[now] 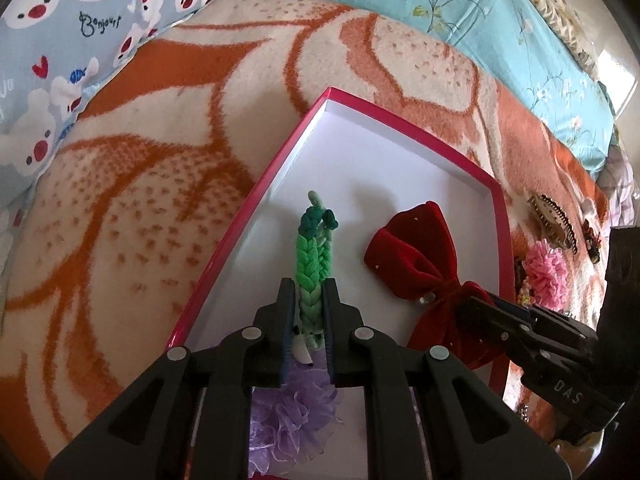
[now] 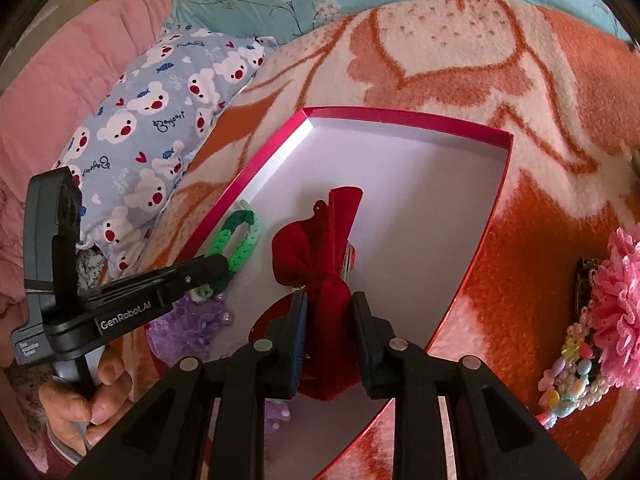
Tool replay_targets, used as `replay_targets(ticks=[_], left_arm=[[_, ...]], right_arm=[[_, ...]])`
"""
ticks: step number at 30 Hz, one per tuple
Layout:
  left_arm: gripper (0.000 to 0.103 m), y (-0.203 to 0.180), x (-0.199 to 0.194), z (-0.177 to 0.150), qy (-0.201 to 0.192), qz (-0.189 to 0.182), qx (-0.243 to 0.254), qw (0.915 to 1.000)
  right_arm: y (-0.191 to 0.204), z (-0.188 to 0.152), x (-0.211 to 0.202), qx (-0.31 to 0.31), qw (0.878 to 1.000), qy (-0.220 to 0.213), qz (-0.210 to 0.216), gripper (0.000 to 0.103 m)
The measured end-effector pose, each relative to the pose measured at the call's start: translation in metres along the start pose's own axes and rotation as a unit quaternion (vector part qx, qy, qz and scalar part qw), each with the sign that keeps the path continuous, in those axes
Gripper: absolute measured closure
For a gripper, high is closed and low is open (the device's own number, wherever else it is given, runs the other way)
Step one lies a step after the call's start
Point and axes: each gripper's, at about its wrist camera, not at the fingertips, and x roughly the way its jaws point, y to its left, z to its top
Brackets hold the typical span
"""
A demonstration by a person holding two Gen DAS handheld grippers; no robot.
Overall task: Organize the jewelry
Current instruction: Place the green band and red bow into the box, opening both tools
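A pink-rimmed box (image 1: 256, 196) (image 2: 400, 114) with a white floor lies open on an orange and cream blanket. My left gripper (image 1: 310, 284) (image 2: 224, 268) is shut on a green braided hair tie (image 1: 314, 248) (image 2: 240, 236), which stretches forward over the box floor near its left wall. A red velvet bow (image 1: 416, 252) (image 2: 316, 248) lies on the floor to the right of the tie. My right gripper (image 2: 330, 300) (image 1: 476, 304) has its pads against the bow's near wing. A purple frilly flower (image 1: 296, 412) (image 2: 192, 320) sits under the left gripper.
On the blanket right of the box lie a pink frilly flower (image 1: 546, 272) (image 2: 620, 276), a pastel bead bracelet (image 2: 568, 380) and a brown hair claw (image 1: 554, 220). A bear-print pillow (image 2: 152, 120) lies to the left. A hand (image 2: 96, 392) grips the left gripper's handle.
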Motion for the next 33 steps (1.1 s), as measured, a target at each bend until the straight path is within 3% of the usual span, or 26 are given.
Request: replay_targets(ticks=[4,7,8,18,33], left_arm=[[0.078,-0.002,-0.002,-0.001,0.002,0.002,-0.001,1.0],[0.068,-0.001,-0.007,-0.003,-0.001,0.002,-0.004,1.0],[0.067,-0.001,-0.01,-0.004,-0.002,0.0,-0.005,1.0],[0.067,-0.008,-0.027,-0.011,-0.012,-0.011,-0.004,0.9999],[0.067,-0.045,-0.051,-0.023,-0.022,-0.04,0.017,0.9988]], right_arm=[[0.001,0.0,-0.003,0.002,1.0,-0.001,0.001,0.076],[0.003,0.0,-0.012,0.002,1.0,-0.011,0.005,0.065],[0.003,0.0,-0.015,0.003,1.0,-0.014,0.007,0.062],[-0.009,-0.01,-0.054,0.019,0.999,-0.039,0.002,0.061],[-0.07,-0.043,-0.117,0.072,0.994,-0.068,-0.045,0.061]])
